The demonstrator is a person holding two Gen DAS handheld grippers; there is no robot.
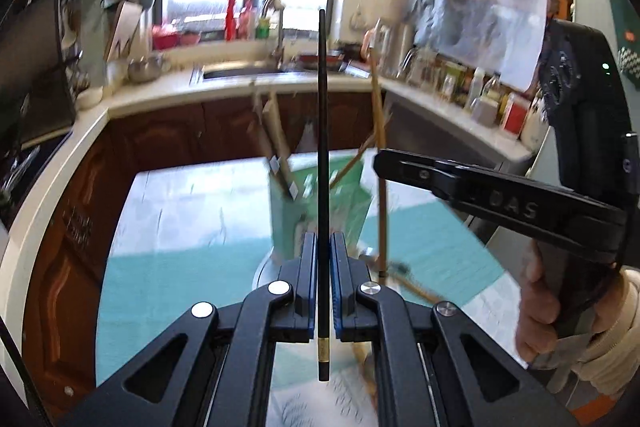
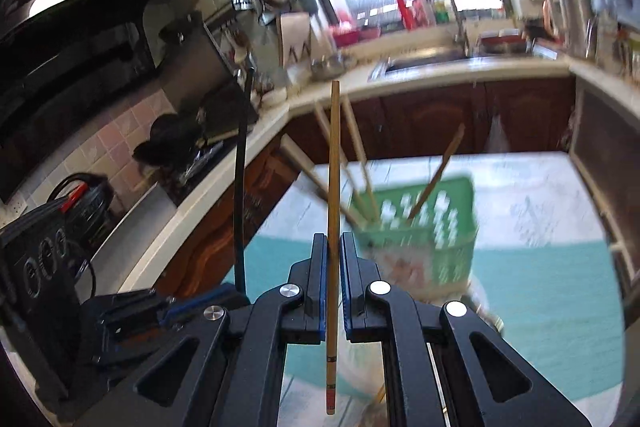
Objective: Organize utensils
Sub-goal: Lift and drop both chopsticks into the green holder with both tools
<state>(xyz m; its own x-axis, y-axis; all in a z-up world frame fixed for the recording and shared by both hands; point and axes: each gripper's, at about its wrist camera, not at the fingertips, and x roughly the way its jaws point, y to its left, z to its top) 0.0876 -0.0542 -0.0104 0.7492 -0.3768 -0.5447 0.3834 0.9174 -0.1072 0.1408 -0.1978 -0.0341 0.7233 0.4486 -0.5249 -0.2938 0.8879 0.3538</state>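
Note:
My left gripper (image 1: 323,241) is shut on a black chopstick (image 1: 322,131) that stands upright between its pads, its gold-banded end below the jaws. My right gripper (image 2: 334,241) is shut on a light wooden chopstick (image 2: 333,167), also upright. Just beyond both grippers a green perforated basket (image 2: 440,227) stands on the table with several wooden chopsticks (image 2: 360,163) leaning out of it. In the left wrist view the right gripper (image 1: 382,158) shows from the side, its wooden chopstick (image 1: 381,187) hanging beside the green basket (image 1: 352,211). In the right wrist view the left gripper (image 2: 234,294) holds the black chopstick (image 2: 241,187) low at the left.
The table (image 2: 540,267) has a teal and white cloth. Loose wooden chopsticks (image 1: 416,287) and a metal dish (image 1: 266,269) lie near the basket. Behind runs a white counter (image 1: 248,87) with a sink, bottles (image 1: 480,95) at the right, and a stove (image 2: 188,155) at the left. A hand (image 1: 548,307) grips the right tool.

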